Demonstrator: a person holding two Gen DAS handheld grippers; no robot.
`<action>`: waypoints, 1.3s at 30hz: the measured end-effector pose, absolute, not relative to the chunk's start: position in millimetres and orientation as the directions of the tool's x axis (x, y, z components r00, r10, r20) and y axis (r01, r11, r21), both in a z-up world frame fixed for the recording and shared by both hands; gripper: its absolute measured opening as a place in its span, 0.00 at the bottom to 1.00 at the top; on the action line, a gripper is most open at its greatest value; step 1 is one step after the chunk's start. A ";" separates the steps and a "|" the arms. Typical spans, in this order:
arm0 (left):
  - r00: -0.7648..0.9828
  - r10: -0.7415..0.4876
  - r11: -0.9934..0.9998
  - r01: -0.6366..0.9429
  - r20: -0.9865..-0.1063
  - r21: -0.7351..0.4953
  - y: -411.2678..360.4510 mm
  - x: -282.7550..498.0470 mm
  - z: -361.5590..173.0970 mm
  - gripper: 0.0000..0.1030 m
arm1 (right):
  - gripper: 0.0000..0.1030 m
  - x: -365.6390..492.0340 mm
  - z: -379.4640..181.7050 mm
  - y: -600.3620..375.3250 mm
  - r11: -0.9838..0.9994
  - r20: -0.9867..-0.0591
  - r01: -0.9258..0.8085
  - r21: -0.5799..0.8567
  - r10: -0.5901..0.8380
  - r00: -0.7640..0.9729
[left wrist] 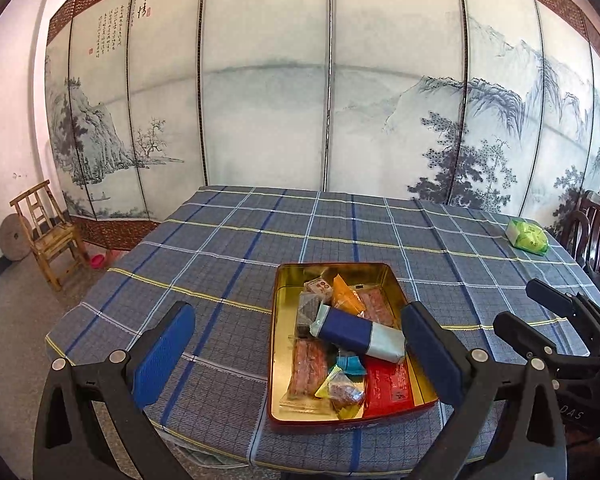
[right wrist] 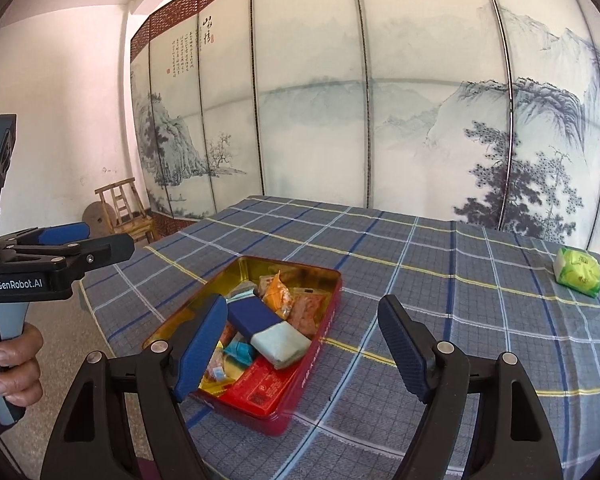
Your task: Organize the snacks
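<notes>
A red tin with a gold inside (left wrist: 277,360) (right wrist: 320,328) sits near the front of the table and holds several wrapped snacks. A navy and pale blue packet (left wrist: 358,334) (right wrist: 266,326) lies on top, with a red packet (left wrist: 388,388) (right wrist: 260,388) and an orange one (left wrist: 346,294) (right wrist: 278,292) beside it. A green snack packet (left wrist: 527,236) (right wrist: 579,272) lies alone at the table's far right. My left gripper (left wrist: 296,352) (right wrist: 84,242) is open and empty, above the tin's near left side. My right gripper (right wrist: 300,348) (left wrist: 520,308) is open and empty, above the tin's right edge.
The table wears a blue plaid cloth (left wrist: 228,264) (right wrist: 440,280). A painted folding screen (left wrist: 268,100) stands behind it. A small bamboo chair (left wrist: 50,236) (right wrist: 126,210) stands on the floor at the left, dark wooden chairs (left wrist: 592,228) at the right.
</notes>
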State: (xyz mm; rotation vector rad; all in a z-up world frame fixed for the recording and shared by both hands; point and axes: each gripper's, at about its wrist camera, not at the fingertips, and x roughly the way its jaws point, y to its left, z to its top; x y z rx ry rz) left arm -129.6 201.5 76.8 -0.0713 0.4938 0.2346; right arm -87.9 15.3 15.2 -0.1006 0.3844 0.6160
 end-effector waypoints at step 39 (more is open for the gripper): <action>0.853 0.227 0.971 -0.236 -0.470 0.041 152.2 -147.5 71.6 1.00 | 0.96 -127.4 25.5 -17.1 0.855 -0.303 -0.518 0.000 0.494 0.815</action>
